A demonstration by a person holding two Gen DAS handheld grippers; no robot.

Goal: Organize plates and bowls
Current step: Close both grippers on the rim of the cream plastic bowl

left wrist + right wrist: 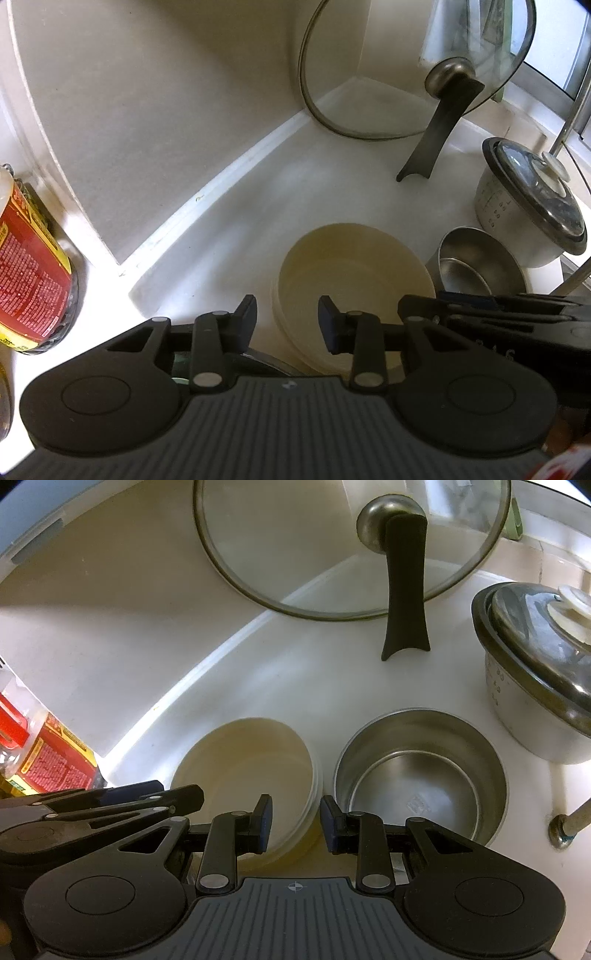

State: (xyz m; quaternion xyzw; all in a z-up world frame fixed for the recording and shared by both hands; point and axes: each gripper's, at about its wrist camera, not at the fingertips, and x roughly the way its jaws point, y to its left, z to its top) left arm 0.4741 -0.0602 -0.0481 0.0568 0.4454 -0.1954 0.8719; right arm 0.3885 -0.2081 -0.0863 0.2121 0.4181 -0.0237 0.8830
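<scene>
Left claw [287,319] part-open, angled down over cream bowls [351,273].

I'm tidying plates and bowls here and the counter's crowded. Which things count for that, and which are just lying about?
For the job: cream plates, stacked; steel bowls, nested.

Just lying about: glass lid leaning against the wall; lidded pot; red-labelled jar.

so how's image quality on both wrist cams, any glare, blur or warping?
Left wrist: heavy fisheye bending of the counter edge; blown-out glare beside the red jar; cream bowls dim but readable. Right wrist: same warping; bright streak along the counter edge; steel bowls and glass lid sharp, with soft reflections.
</scene>
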